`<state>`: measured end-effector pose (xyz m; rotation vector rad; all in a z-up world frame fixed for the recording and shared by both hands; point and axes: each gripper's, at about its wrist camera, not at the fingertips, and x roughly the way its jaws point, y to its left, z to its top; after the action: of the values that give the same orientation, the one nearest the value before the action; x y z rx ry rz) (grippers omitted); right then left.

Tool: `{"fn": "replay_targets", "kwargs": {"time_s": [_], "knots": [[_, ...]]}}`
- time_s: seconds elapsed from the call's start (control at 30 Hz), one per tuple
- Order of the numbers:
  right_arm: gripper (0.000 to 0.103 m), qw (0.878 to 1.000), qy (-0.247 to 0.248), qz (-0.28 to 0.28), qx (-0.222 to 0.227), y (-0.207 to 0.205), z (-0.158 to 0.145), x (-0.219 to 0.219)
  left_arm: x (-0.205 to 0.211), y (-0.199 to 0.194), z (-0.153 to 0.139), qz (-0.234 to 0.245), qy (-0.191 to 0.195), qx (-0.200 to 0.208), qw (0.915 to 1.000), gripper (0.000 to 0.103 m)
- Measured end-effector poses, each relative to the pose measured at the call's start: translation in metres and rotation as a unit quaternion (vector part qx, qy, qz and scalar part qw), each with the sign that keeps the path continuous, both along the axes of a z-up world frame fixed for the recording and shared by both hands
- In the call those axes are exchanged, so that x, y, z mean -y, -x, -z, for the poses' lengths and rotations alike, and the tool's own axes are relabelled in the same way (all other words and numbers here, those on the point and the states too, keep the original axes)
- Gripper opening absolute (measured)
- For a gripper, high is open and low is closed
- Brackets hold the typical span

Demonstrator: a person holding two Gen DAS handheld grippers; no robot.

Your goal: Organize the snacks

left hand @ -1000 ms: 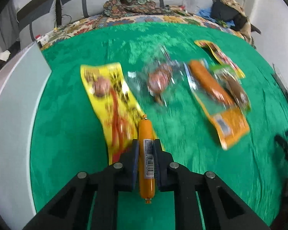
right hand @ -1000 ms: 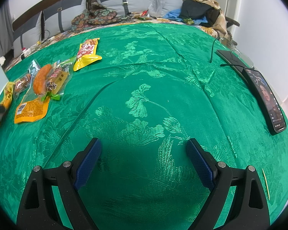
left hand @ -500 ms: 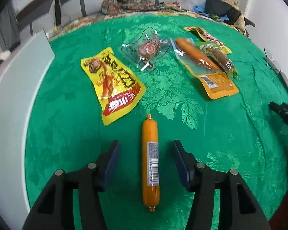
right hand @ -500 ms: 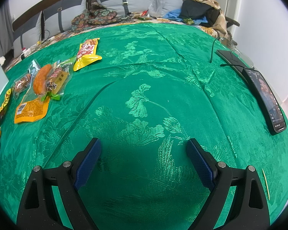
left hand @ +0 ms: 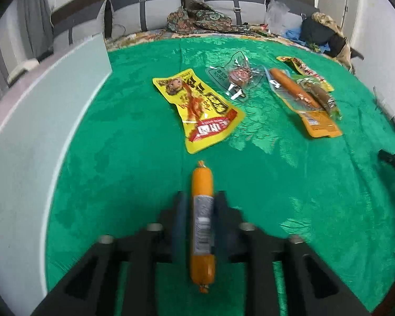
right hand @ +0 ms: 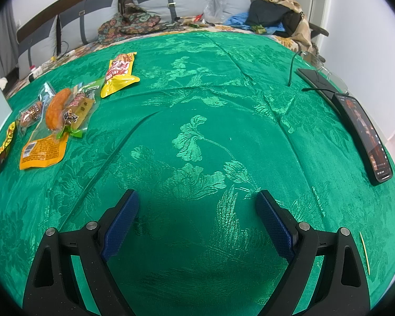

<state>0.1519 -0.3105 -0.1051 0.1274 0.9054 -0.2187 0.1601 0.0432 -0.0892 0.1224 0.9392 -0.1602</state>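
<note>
My left gripper (left hand: pixel 200 205) is shut on an orange sausage stick (left hand: pixel 202 223), which runs lengthwise between the fingers over the green tablecloth (left hand: pixel 118 158). Beyond it lie a yellow snack pouch (left hand: pixel 200 110), a clear pack with a round meat snack (left hand: pixel 237 77), an orange sausage pack (left hand: pixel 302 100) and a further yellow pouch (left hand: pixel 302 69). My right gripper (right hand: pixel 196 210) is open and empty over bare cloth; the same snacks lie at its far left, among them the orange pack (right hand: pixel 48 131) and a yellow pouch (right hand: pixel 119 75).
A pale grey-white panel (left hand: pixel 39 121) borders the table's left side. A phone (right hand: pixel 363 131) and a dark device with a cable (right hand: pixel 313 79) lie at the right edge. A toothpick (right hand: pixel 364 250) lies front right. Cushions and clothes sit behind the table.
Half a second ago the left jaws stood open around the sausage stick lying on the cloth; now they have shut on it. The right gripper has not moved.
</note>
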Motion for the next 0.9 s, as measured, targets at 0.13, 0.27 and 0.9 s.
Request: {"fn": "replay_targets", "kwargs": {"time_s": [0.13, 0.27, 0.9], "knots": [[0.093, 1.000, 0.000, 0.000, 0.000, 0.000, 0.000, 0.000, -0.013, -0.008, 0.006, -0.022, 0.004, 0.012, 0.9997, 0.083], [0.093, 1.000, 0.000, 0.000, 0.000, 0.000, 0.000, 0.000, -0.022, -0.018, 0.011, -0.048, 0.016, -0.001, 0.9987, 0.097], [0.091, 0.998, -0.053, -0.010, -0.030, -0.023, -0.009, 0.003, -0.023, -0.021, 0.013, -0.052, 0.017, -0.005, 0.9985, 0.103]]}}
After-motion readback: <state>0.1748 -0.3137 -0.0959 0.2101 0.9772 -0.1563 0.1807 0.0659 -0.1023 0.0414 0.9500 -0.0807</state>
